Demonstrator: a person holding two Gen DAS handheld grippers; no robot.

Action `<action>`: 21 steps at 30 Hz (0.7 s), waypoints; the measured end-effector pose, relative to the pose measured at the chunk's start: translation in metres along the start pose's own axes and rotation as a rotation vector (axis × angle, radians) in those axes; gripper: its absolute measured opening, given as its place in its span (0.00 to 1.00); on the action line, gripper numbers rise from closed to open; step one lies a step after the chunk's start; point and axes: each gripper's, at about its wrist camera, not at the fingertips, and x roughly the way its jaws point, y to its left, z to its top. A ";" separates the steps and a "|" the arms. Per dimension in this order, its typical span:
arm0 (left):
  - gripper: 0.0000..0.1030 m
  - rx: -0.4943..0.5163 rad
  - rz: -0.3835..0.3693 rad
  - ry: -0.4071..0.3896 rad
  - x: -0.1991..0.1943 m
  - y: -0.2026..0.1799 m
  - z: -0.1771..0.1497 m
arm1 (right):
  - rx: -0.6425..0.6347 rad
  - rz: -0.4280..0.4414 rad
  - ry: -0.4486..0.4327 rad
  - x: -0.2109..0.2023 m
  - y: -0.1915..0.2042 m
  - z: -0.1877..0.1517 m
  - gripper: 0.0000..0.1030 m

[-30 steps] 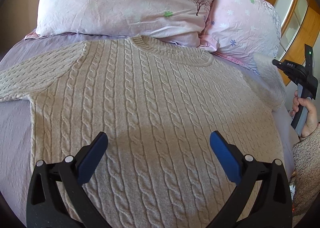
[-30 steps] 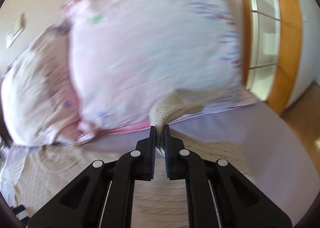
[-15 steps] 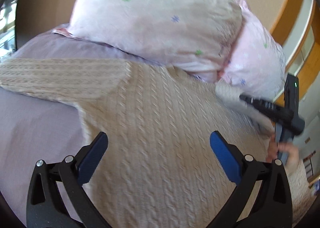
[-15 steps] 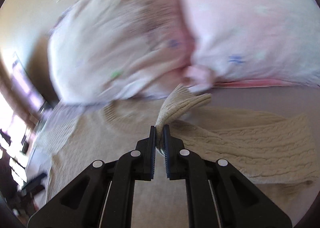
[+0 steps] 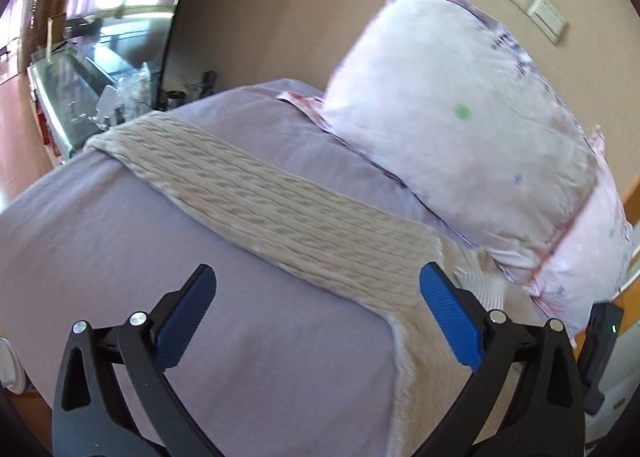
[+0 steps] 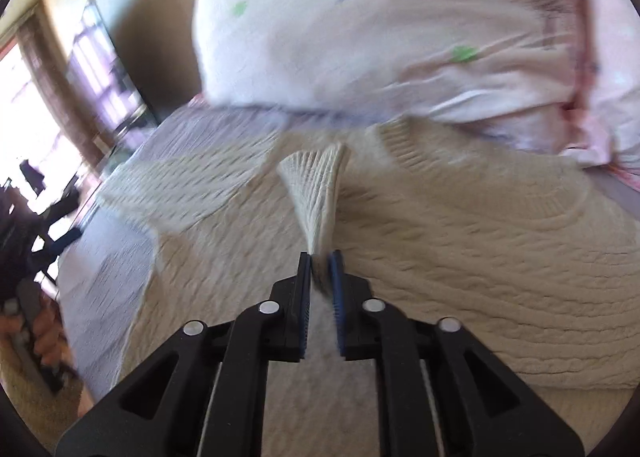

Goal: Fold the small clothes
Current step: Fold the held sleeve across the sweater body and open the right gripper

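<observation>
A beige cable-knit sweater (image 6: 460,249) lies flat on the lilac bed sheet (image 5: 120,225). My right gripper (image 6: 320,257) is shut on the ribbed cuff (image 6: 316,185) of the sweater's right sleeve and holds it above the sweater's chest, near the collar (image 6: 404,145). In the left wrist view the left sleeve (image 5: 256,201) lies stretched out across the sheet. My left gripper (image 5: 316,289) is open and empty, hovering above the sheet and the sleeve's shoulder end.
Two pink floral pillows (image 5: 460,129) lean against the wall at the head of the bed; they also show in the right wrist view (image 6: 400,29). A glass-topped stand with clutter (image 5: 92,89) sits past the bed's far left corner.
My right gripper has carried the sleeve cuff leftward, from beside the pillows to over the sweater's chest. My left gripper has swung left, from over the chest toward the left sleeve, staying open.
</observation>
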 end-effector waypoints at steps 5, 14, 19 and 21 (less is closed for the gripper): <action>0.98 -0.055 0.116 0.010 0.018 0.038 0.027 | 0.019 0.047 -0.047 -0.024 -0.001 -0.014 0.71; 0.76 -0.347 0.103 0.055 0.038 0.124 0.064 | 0.137 0.023 -0.113 -0.062 -0.041 -0.021 0.71; 0.60 -0.492 0.063 0.030 0.046 0.161 0.083 | 0.156 0.026 -0.132 -0.071 -0.049 -0.027 0.71; 0.49 -0.532 0.071 0.028 0.050 0.171 0.086 | 0.159 0.025 -0.143 -0.077 -0.052 -0.029 0.71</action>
